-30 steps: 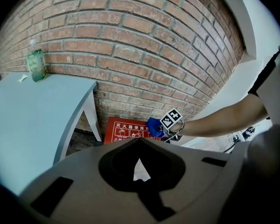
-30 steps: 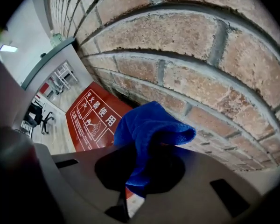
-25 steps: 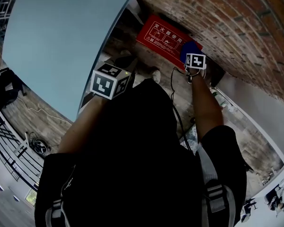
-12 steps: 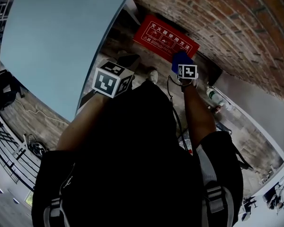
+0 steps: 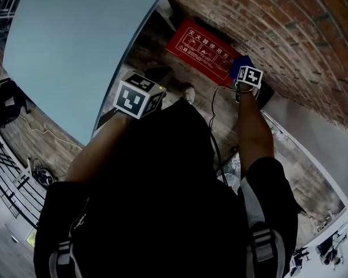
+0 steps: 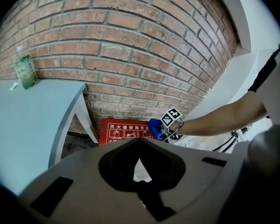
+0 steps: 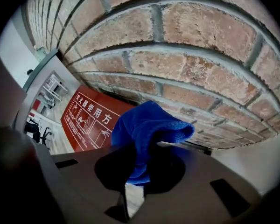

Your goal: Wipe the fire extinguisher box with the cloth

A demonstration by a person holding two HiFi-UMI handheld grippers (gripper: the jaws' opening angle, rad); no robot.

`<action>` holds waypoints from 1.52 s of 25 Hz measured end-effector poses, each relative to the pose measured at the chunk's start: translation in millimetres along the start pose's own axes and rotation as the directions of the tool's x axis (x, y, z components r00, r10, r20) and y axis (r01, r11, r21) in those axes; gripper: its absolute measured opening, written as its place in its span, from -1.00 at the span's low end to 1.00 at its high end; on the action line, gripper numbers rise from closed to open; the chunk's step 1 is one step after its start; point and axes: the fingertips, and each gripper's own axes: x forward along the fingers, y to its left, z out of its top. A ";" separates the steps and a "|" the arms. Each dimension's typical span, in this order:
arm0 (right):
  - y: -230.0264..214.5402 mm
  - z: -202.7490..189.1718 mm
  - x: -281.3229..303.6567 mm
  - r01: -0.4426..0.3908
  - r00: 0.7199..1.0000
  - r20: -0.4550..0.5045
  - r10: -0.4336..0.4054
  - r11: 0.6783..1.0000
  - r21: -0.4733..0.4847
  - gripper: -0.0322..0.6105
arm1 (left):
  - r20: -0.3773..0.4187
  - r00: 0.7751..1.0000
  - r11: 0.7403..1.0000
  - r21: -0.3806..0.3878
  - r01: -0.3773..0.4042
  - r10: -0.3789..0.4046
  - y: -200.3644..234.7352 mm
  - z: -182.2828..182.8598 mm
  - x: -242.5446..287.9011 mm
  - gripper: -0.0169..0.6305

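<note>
Against brick wall (image 5: 290, 28), beside pale blue counter (image 5: 69, 51), on the floor: red fire extinguisher box (image 5: 200, 48). Right hand-held gripper (image 5: 247, 77) pinching blue cloth (image 7: 144, 125), now at the box's right end, hard by the wall. Was mid-panel half a second back, so stroke has run rightward. Likely one pass across the printed face finished; return sweep toward the left end probably due. Left hand-held gripper (image 5: 137, 97) idle near the counter edge, jaws pressed together on nothing.
</note>
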 end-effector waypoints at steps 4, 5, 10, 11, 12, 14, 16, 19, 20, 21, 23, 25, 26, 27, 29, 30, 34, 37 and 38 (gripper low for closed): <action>-0.4 7.9 -4.4 0.029 0.999 0.021 -0.028 0.999 -0.024 -0.77 | 0.002 1.000 1.000 0.014 0.003 -0.003 -2.2 5.8 2.8 -0.97; 1.5 8.8 -9.0 0.038 0.998 0.047 -0.036 0.999 -0.032 -0.77 | 0.002 1.000 1.000 0.019 0.006 -0.006 -3.6 6.6 3.9 -0.97; 28.1 13.6 -49.0 0.002 0.976 0.219 0.009 0.999 -0.050 -0.77 | 0.049 0.999 0.997 0.076 0.006 -0.009 -9.9 31.2 2.4 -0.97; 36.3 14.7 -59.6 -0.011 0.969 0.245 0.028 0.997 -0.073 -0.77 | 0.067 0.998 0.996 0.087 0.004 -0.010 -10.5 39.1 1.0 -0.97; 45.4 16.6 -71.3 -0.024 0.960 0.274 0.052 0.994 -0.104 -0.77 | 0.086 0.996 0.996 0.093 0.004 -0.012 -11.4 46.8 -0.3 -0.97; 64.0 26.2 -103.0 -0.037 0.931 0.351 0.097 0.984 -0.174 -0.77 | 0.128 0.992 0.995 0.103 0.007 -0.020 -15.0 61.4 -2.2 -0.97; 80.8 39.6 -144.4 -0.036 0.892 0.435 0.127 0.977 -0.212 -0.77 | 0.163 0.986 0.994 0.112 0.011 -0.029 -21.9 72.8 -3.1 -0.97; 98.7 58.3 -214.1 -0.045 0.812 0.561 0.160 0.976 -0.213 -0.77 | 0.217 0.974 0.990 0.136 0.027 -0.057 -40.8 92.2 -1.7 -0.97; 101.8 66.3 -239.3 -0.043 0.777 0.608 0.163 0.977 -0.207 -0.77 | 0.244 0.967 0.988 0.153 0.036 -0.073 -49.0 102.8 -1.5 -0.97; 103.8 74.4 -264.9 -0.036 0.738 0.655 0.162 0.979 -0.201 -0.77 | 0.275 0.957 0.984 0.171 0.046 -0.093 -58.1 114.5 -2.0 -0.97; 106.1 86.5 -312.8 -0.019 0.664 0.732 0.154 0.982 -0.189 -0.77 | 0.333 0.934 0.977 0.204 0.065 -0.132 -77.0 135.7 -5.2 -0.97; 106.9 92.1 -351.1 -0.004 0.610 0.780 0.140 0.985 -0.174 -0.77 | 0.372 0.913 0.968 0.236 0.079 -0.165 -94.9 151.7 -11.7 -0.97; 106.8 93.3 -367.0 0.003 0.591 0.796 0.133 0.986 -0.167 -0.77 | 0.385 0.905 0.963 0.254 0.086 -0.182 -103.7 158.2 -16.5 -0.97; 106.8 93.4 -381.6 0.009 0.573 0.809 0.127 0.987 -0.161 -0.77 | 0.397 0.896 0.958 0.272 0.092 -0.199 -112.4 163.5 -22.5 -0.97; 107.6 91.3 -408.7 0.021 0.537 0.835 0.117 0.988 -0.151 -0.77 | 0.424 0.878 0.949 0.299 0.095 -0.221 -126.7 170.5 -36.3 -0.97; 108.6 91.0 -421.2 0.028 0.518 0.848 0.112 0.989 -0.147 -0.77 | 0.437 0.870 0.947 0.308 0.093 -0.227 -131.3 173.0 -42.4 -0.97; 114.1 95.8 -459.1 0.052 0.452 0.887 0.089 0.991 -0.126 -0.77 | 0.460 0.856 0.941 0.327 0.085 -0.237 -138.4 176.5 -52.1 -0.96; 119.5 96.6 -470.8 0.015 0.435 0.895 0.099 0.993 -0.117 -0.77 | 0.457 0.856 0.941 0.327 0.093 -0.243 -139.4 170.4 -51.9 -0.97; 122.5 95.7 -473.3 -0.010 0.437 0.892 0.112 0.993 -0.120 -0.77 | 0.452 0.858 0.941 0.325 0.097 -0.244 -139.0 168.1 -51.5 -0.97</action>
